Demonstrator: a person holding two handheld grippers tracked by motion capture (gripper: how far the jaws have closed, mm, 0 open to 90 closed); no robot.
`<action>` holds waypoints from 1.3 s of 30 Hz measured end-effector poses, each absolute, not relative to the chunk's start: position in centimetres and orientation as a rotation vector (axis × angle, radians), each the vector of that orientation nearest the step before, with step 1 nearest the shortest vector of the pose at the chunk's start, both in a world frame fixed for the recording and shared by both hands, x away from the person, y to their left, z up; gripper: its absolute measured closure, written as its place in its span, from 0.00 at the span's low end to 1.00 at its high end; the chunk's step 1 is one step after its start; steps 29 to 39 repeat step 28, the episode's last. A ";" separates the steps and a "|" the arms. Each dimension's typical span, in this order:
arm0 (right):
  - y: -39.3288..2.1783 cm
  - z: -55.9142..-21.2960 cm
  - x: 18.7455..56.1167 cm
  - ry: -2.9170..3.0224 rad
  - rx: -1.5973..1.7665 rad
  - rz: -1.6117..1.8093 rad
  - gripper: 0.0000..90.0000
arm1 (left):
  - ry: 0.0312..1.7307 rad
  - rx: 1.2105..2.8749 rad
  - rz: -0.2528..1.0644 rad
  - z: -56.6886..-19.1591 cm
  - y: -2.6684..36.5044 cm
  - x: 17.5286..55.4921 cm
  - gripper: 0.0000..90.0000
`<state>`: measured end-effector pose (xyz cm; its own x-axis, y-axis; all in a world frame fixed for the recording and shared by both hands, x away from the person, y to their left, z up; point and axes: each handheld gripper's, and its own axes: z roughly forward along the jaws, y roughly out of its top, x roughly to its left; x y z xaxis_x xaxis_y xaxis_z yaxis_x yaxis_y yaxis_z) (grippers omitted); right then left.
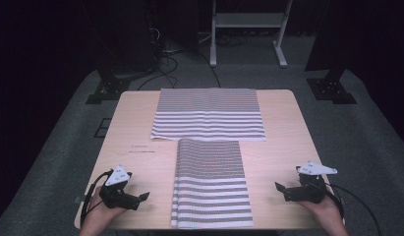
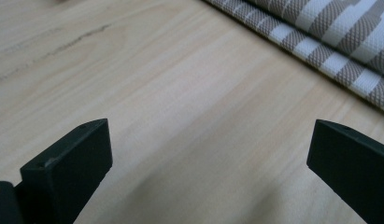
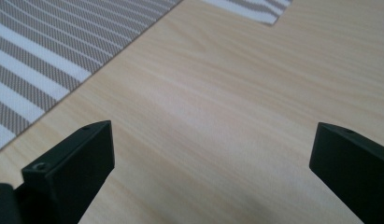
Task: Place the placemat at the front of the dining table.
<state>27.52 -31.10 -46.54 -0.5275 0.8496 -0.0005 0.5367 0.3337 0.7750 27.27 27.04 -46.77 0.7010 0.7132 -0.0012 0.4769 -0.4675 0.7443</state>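
Observation:
Two grey-and-white striped cloths lie flat on a light wooden table. A wide folded one sits at the back. A narrower, longer one runs from the middle to the front edge. My left gripper rests on the table left of the long cloth, open, jaws pointing toward it. In the left gripper view its jaws stand wide over bare wood, with the cloth's edge beyond. My right gripper mirrors it on the right, open, near the long cloth and the back cloth's corner.
Bare wood lies on both sides of the long cloth. Behind the table, on grey carpet, stand a white frame, two black stand feet and loose cables. A person's hands hold both grippers at the front edge.

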 end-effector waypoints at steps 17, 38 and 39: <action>-32.3 -48.8 25.3 2.290 1.241 0.942 0.00 | 0.933 2.202 0.397 -48.3 27.8 26.2 0.00; -32.7 -48.9 25.1 2.279 1.268 0.956 0.00 | 0.919 2.198 0.407 -48.4 27.7 26.2 0.00; -32.7 -48.9 25.1 2.279 1.268 0.956 0.00 | 0.919 2.198 0.407 -48.4 27.7 26.2 0.00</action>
